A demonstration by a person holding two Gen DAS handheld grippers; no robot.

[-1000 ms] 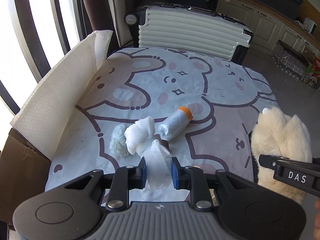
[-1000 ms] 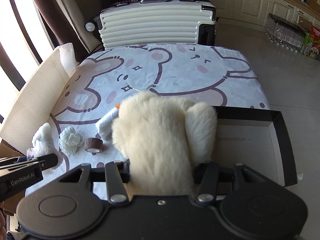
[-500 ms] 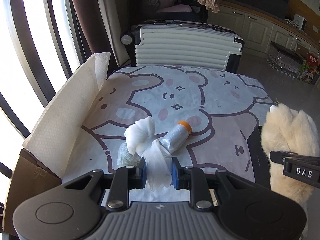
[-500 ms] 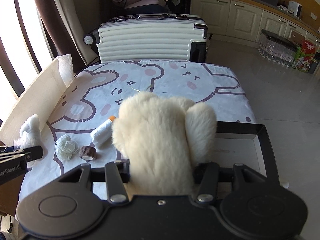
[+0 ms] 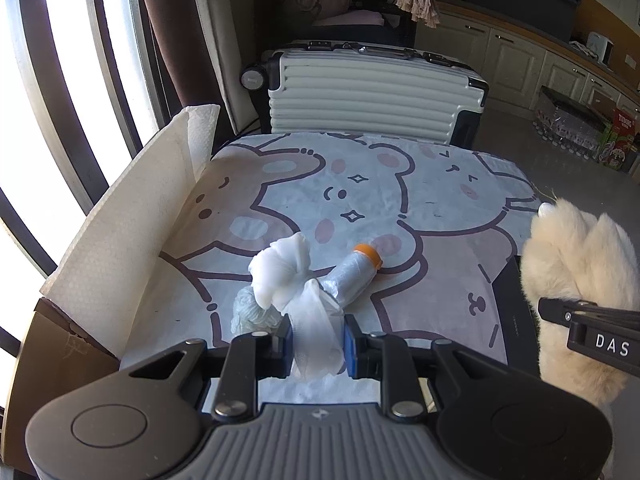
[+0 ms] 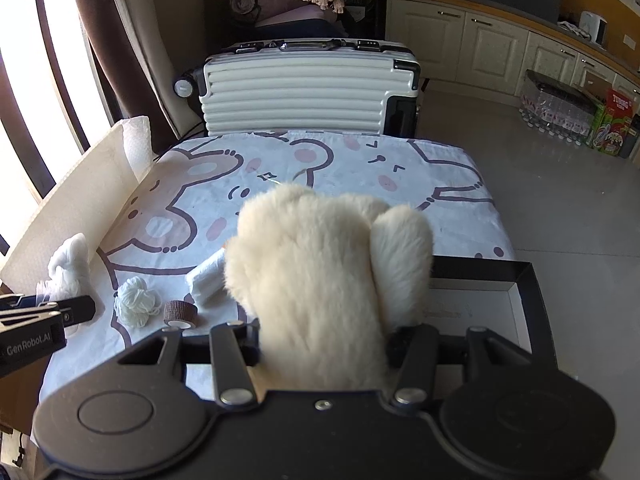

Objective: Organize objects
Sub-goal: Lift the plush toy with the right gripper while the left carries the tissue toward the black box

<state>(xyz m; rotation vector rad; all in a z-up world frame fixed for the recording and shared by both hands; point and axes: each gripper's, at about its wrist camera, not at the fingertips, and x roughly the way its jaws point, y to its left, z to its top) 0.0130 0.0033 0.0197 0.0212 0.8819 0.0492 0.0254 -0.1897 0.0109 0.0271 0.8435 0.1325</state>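
Observation:
My left gripper (image 5: 317, 342) is shut on a crumpled white plastic glove (image 5: 286, 276), lifted above the bear-print cloth (image 5: 360, 184). Below it lie a pale yarn ball (image 5: 250, 314) and a wrapped bottle with an orange cap (image 5: 354, 274). My right gripper (image 6: 324, 340) is shut on a fluffy cream mitten (image 6: 320, 264), held over the left edge of a black open box (image 6: 524, 312). In the right wrist view the yarn ball (image 6: 136, 306), a brown tape roll (image 6: 180, 312) and the bottle (image 6: 206, 278) lie on the cloth, with the glove (image 6: 70, 268) at the far left.
A white ribbed suitcase (image 5: 372, 92) stands behind the table. A cardboard flap lined with white paper (image 5: 128, 224) rises along the left edge. Cabinets (image 6: 480, 44) and packed bottles (image 6: 560, 108) are on the floor side at the right.
The left gripper has risen with the glove, so the table looks smaller and farther. The right gripper has also risen a little with the mitten. Both grips are unchanged.

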